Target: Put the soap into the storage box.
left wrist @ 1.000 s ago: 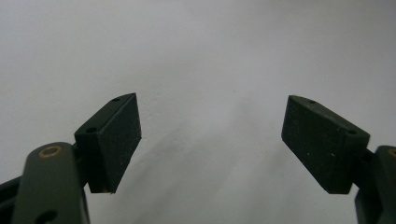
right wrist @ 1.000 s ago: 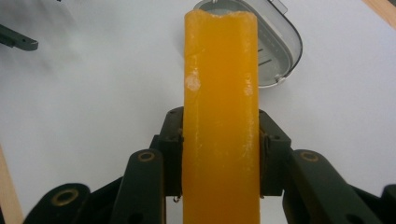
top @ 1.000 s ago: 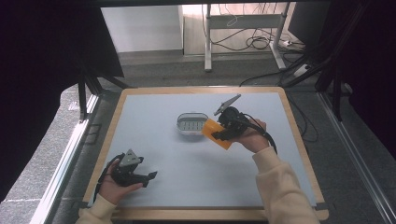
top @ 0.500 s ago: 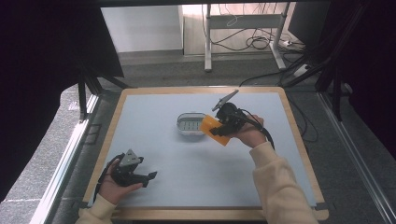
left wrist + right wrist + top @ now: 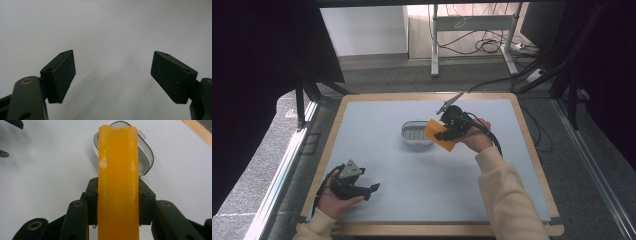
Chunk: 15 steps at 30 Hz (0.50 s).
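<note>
Between the pads of the right gripper point(image 5: 117, 206) stands a thick orange sponge point(image 5: 118, 182), clamped edge-on; its 12 o'clock end covers the grey tray point(image 5: 146, 157).

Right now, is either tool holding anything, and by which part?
The right tool is clamped on an orange sponge, its pads pressing the two broad faces near the sponge's lower end, above the soap dish. The left tool is open, holding nothing.

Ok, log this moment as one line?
right hand-held gripper: shut on orange block | above clear plastic tray | left hand-held gripper: open, empty
</note>
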### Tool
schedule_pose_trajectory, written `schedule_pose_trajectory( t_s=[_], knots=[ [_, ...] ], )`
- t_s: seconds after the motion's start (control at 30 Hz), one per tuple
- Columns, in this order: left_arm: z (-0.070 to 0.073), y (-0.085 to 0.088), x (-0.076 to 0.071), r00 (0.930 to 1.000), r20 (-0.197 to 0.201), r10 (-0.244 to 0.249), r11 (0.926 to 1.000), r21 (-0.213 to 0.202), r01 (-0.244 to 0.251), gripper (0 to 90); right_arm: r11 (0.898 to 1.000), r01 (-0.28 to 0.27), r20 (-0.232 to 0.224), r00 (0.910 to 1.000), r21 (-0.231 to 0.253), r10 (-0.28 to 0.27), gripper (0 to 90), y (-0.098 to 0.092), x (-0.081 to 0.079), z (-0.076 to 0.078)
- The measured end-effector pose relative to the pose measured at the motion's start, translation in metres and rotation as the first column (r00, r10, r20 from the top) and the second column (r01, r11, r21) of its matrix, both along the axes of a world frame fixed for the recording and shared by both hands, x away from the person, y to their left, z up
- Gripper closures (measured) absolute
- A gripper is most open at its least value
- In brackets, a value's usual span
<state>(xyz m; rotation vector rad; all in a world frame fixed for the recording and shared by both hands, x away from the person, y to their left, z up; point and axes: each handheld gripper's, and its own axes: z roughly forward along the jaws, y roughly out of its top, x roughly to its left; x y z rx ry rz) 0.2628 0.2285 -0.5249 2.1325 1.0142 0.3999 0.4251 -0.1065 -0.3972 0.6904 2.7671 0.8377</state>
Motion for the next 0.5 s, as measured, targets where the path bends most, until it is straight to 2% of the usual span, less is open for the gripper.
schedule_pose_trajectory(
  t_s=[0.5],
  knots=[
    [-0.001, 0.0, 0.001, 1.0, -0.003, -0.002, 1.0, 0.0, 0.002, 19.7, 1.0, -0.007, 0.006, 1.0, -0.014, 0.007, 61.3, 0.005, 0.016, -0.003]
  ],
)
